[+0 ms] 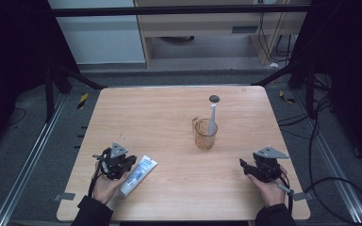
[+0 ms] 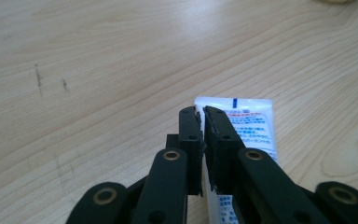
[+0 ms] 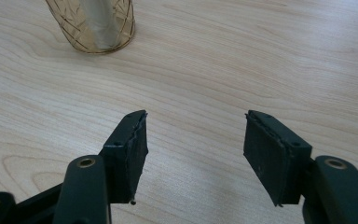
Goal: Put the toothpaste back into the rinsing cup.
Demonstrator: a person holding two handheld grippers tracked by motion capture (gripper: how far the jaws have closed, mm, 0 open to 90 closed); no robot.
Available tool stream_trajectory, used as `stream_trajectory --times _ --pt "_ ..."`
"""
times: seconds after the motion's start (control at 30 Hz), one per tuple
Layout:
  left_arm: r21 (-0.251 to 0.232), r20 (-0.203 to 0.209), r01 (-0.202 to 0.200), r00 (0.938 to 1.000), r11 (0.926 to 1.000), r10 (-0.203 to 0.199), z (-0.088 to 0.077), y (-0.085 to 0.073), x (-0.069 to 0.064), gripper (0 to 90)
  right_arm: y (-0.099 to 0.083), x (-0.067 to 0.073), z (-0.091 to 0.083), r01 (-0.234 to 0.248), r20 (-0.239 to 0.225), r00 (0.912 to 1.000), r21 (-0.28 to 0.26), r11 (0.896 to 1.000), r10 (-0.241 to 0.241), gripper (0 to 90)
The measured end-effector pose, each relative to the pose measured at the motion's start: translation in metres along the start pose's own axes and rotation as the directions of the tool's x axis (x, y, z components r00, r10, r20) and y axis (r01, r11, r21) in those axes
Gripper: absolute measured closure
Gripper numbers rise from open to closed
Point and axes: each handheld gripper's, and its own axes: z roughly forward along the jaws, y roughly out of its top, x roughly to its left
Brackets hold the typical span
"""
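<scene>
A white toothpaste tube (image 1: 138, 175) with blue print lies flat on the wooden table (image 1: 169, 117) at the front left. My left gripper (image 1: 131, 161) is shut, its jaws over the left edge of the tube (image 2: 254, 126); nothing shows clamped between them. An amber see-through cup (image 1: 205, 134) stands right of centre, and a white toothbrush (image 1: 212, 117) with a dark head leans upright in it. My right gripper (image 1: 243, 164) is at the front right, open and empty above bare wood (image 3: 193, 140), with the cup (image 3: 93, 28) ahead and to its left.
Black frame bars and dark curtains flank the table. Cables lie on the floor (image 1: 332, 188) at the right. A pale cabinet (image 1: 207, 28) stands beyond the far edge. Bare wood stretches between the two grippers.
</scene>
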Motion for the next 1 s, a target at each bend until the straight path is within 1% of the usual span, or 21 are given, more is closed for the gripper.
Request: stream_trajectory --times 0.03,0.07,0.1,0.17,0.2,0.23,0.27,0.33,0.37,0.4,0.43,0.47,0.53,0.63,0.67,0.73,0.8,0.83,0.93,0.97,1.0 --pt "-0.009 0.003 0.001 1.0 1.0 -0.001 -0.006 0.001 0.0 81.3 0.0 0.0 0.0 -0.002 0.0 1.0 -0.001 1.0 0.002 39.4" --pt "-0.009 0.003 0.001 1.0 1.0 -0.001 -0.006 0.001 0.0 80.4 0.0 0.0 0.0 -0.002 0.0 1.0 -0.001 1.0 0.002 39.4" --pt "-0.013 0.008 0.001 1.0 0.9999 -0.001 -0.012 0.002 -0.001 79.2 -0.001 0.0 0.0 -0.001 0.0 1.0 0.001 1.0 0.001 39.3" --pt "-0.015 0.008 0.001 1.0 0.9999 -0.001 -0.014 0.002 -0.001 76.2 -0.001 0.0 0.0 0.007 0.001 1.0 0.005 1.0 -0.007 39.2" --pt "-0.019 0.01 0.004 0.9999 0.9998 -0.004 -0.017 0.002 -0.002 76.2 -0.001 0.0 0.0 0.007 0.001 1.0 0.005 1.0 -0.007 39.2" --pt "-0.015 0.013 0.003 0.9999 0.9999 -0.002 -0.019 0.003 -0.002 74.8 0.0 0.0 0.0 0.014 0.002 0.9999 0.005 1.0 -0.014 39.0" --pt "-0.016 0.016 0.003 0.9999 0.9999 -0.002 -0.021 0.002 -0.003 71.3 0.0 0.0 0.0 0.01 0.002 1.0 0.005 1.0 -0.01 38.9" --pt "-0.007 0.02 0.001 0.9998 1.0 -0.001 -0.023 0.002 -0.004 70.2 0.0 0.0 0.0 0.009 0.001 1.0 0.005 1.0 -0.009 38.8" --pt "0.003 0.02 -0.007 0.9998 1.0 0.007 -0.023 0.003 -0.005 67.2 0.0 0.0 0.0 0.011 -0.002 0.9999 0.008 1.0 -0.011 38.6" --pt "0.019 0.024 -0.01 0.9997 0.9998 0.009 -0.022 0.004 -0.006 65.1 -0.001 0.0 0.0 0.011 -0.002 0.9999 0.008 1.0 -0.011 38.6" --pt "0.019 0.024 -0.01 0.9997 0.9998 0.009 -0.022 0.004 -0.006 63.6 -0.001 0.0 0.0 0.014 -0.002 0.9999 0.008 1.0 -0.014 38.4" --pt "0.032 0.024 -0.017 0.9996 0.9994 0.016 -0.021 0.004 -0.007 62.2 -0.001 0.0 0.0 0.009 0.0 1.0 0.008 1.0 -0.009 38.4" --pt "0.065 0.029 -0.03 0.9992 0.9975 0.028 -0.018 0.005 -0.009 59.0 -0.001 -0.001 0.0 0.009 0.0 1.0 0.007 1.0 -0.009 38.3" --pt "0.075 0.029 -0.035 0.999 0.9965 0.033 -0.016 0.006 -0.01 56.0 -0.001 -0.001 0.0 0.01 -0.001 0.9999 0.008 1.0 -0.01 38.3" --pt "0.096 0.039 -0.043 0.9985 0.9944 0.04 -0.014 0.006 -0.011 54.5 -0.001 -0.001 0.0 0.011 0.0 0.9999 0.008 1.0 -0.011 38.2" --pt "0.104 0.042 -0.045 0.9983 0.9935 0.041 -0.013 0.006 -0.012 53.1 -0.001 -0.001 0.0 0.011 -0.001 0.9999 0.009 1.0 -0.011 38.2" --pt "0.134 0.055 -0.055 0.9973 0.9894 0.048 -0.01 0.006 -0.013 51.3 -0.001 0.0 0.0 0.012 -0.004 0.9999 0.009 1.0 -0.012 38.1" --pt "0.134 0.055 -0.055 0.9973 0.9894 0.048 -0.01 0.006 -0.013 50.6 -0.001 0.0 0.0 0.012 -0.004 0.9999 0.009 1.0 -0.012 38.1" --pt "0.158 0.062 -0.073 0.996 0.9848 0.064 -0.006 0.009 -0.017 48.3 -0.001 -0.001 0.001 0.013 -0.006 0.9999 0.013 1.0 -0.013 37.8" --pt "0.158 0.062 -0.073 0.996 0.9848 0.064 -0.006 0.009 -0.017 47.4 -0.001 -0.001 0.001 0.013 -0.006 0.9999 0.013 1.0 -0.013 37.8" --pt "0.167 0.063 -0.076 0.9958 0.983 0.067 -0.004 0.01 -0.018 46.8 -0.002 -0.001 0.001 0.01 -0.006 0.9999 0.014 1.0 -0.01 37.8"
